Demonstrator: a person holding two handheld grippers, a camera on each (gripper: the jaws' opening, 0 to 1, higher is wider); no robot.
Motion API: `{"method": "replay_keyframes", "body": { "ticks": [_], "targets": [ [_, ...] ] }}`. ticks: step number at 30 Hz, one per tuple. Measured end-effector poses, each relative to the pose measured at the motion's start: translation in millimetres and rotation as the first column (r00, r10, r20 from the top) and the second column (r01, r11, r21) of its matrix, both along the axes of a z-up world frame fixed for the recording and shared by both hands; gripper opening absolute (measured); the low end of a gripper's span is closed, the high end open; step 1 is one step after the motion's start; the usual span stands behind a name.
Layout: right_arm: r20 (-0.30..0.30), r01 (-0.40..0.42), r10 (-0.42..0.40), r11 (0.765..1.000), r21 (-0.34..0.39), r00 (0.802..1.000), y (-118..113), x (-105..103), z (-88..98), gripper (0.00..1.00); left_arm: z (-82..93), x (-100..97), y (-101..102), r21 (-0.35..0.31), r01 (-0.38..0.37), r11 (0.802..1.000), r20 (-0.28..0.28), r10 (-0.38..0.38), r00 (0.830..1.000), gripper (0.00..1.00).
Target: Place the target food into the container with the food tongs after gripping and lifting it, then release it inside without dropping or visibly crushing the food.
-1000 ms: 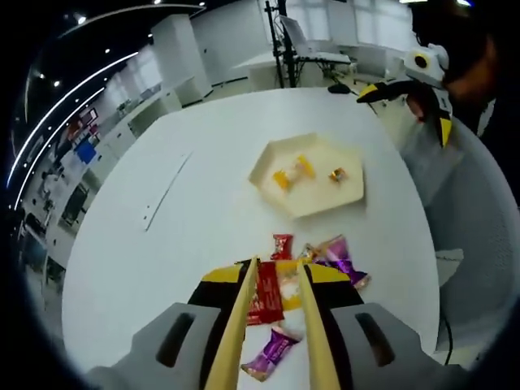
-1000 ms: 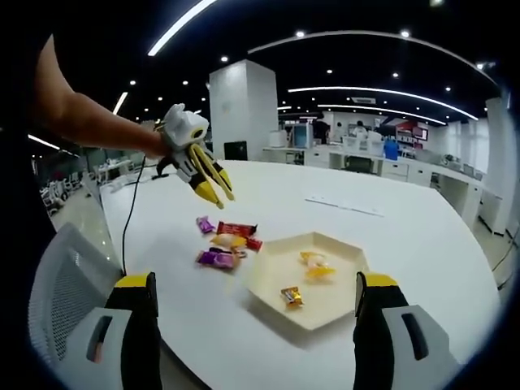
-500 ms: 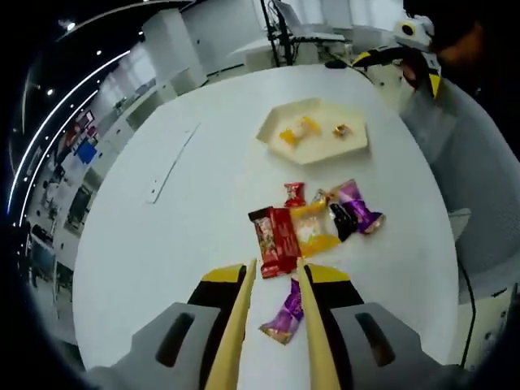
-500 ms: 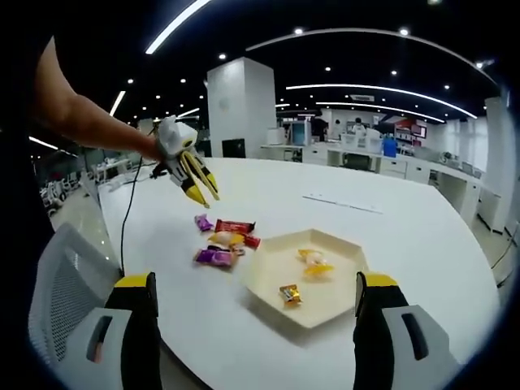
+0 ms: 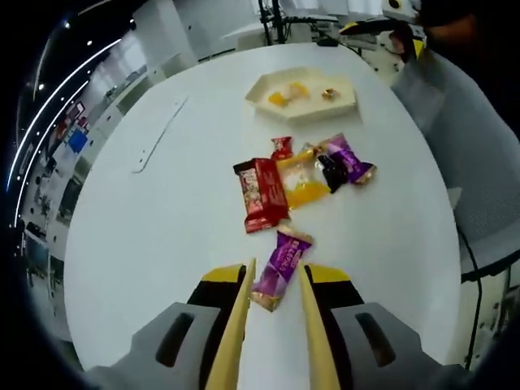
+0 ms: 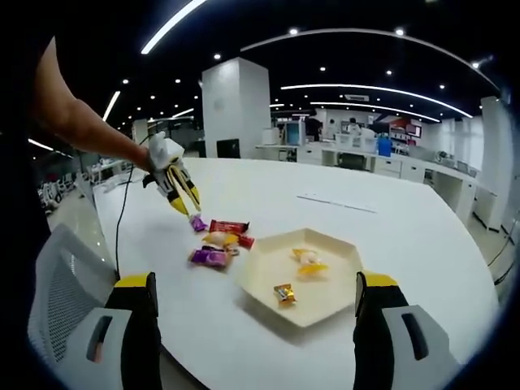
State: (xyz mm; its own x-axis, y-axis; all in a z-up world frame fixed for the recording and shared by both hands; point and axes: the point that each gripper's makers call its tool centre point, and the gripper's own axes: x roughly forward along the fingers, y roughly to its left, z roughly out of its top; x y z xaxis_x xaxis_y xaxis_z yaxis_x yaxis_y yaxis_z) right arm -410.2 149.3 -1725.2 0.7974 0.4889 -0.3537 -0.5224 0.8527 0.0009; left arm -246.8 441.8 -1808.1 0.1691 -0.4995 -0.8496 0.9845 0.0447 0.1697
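Tongs [image 5: 272, 280] on the left gripper [image 5: 272, 325] have drawn back toward the table's [image 5: 162, 227] near edge, prongs slightly parted around a purple candy [image 5: 280, 260]. Nothing is gripped yet. The tray [image 6: 302, 276] waits beyond.

The left gripper [image 5: 273, 325] has grey housings, yellow-and-black jaw mounts and long tan tong blades. The right gripper [image 6: 256, 313] has grey housings with yellow-capped black jaws.

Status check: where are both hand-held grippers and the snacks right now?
Left hand-held gripper open, tong tips straddling purple foil snack packet. Right hand-held gripper open, empty, above cream hexagonal tray. Tray holds three small sweets. Red wrapper bar lies beyond the packet.
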Motion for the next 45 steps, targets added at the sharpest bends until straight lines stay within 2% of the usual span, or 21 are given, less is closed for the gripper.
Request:
{"method": "replay_keyframes", "body": {
  "ticks": [13, 18, 19, 23, 24, 34, 45],
  "targets": [
    [-0.003, -0.007, 0.007, 1.0, -0.001, 1.0, 1.2, -0.3, -0.9, 0.99, -18.9, 1.9, -2.6, 0.104, 0.095, 0.99, 0.026, -0.099, 0.995, 0.25],
    [-0.002, -0.004, 0.004, 1.0, 0.001, 1.0, 0.8, -0.1, -0.2, 0.99, -28.7, 1.7, 2.4, 0.139, 0.097, 0.985, -0.002, -0.098, 0.995, 0.25],
    [-0.001, -0.004, 0.004, 1.0, 0.0, 1.0, 0.6, 0.0, -0.2, 0.99, -26.8, 2.1, -1.0, 0.117, 0.09, 0.989, -0.005, -0.09, 0.996, 0.25],
    [-0.002, -0.005, 0.005, 1.0, 0.003, 1.0, 0.9, 0.0, -0.2, 0.99, -28.1, 1.2, 1.1, 0.137, 0.055, 0.989, -0.039, -0.05, 0.998, 0.23],
    [-0.004, -0.006, 0.006, 1.0, 0.001, 1.0, 1.1, -0.2, -0.6, 0.99, -29.2, -1.8, 1.6, 0.138, 0.027, 0.99, -0.064, -0.019, 0.998, 0.22],
    [-0.01, -0.019, 0.019, 1.0, -0.003, 1.0, 3.2, -0.7, -2.2, 0.99, -29.3, -0.6, 2.1, 0.119, -0.062, 0.991, -0.079, 0.072, 0.994, 0.17],
    [-0.007, -0.021, 0.021, 1.0, -0.004, 1.0, 3.3, -0.8, -1.7, 0.99, -22.4, -7.3, -0.1, 0.126, -0.072, 0.989, -0.101, 0.085, 0.991, 0.17]
  ]
}}
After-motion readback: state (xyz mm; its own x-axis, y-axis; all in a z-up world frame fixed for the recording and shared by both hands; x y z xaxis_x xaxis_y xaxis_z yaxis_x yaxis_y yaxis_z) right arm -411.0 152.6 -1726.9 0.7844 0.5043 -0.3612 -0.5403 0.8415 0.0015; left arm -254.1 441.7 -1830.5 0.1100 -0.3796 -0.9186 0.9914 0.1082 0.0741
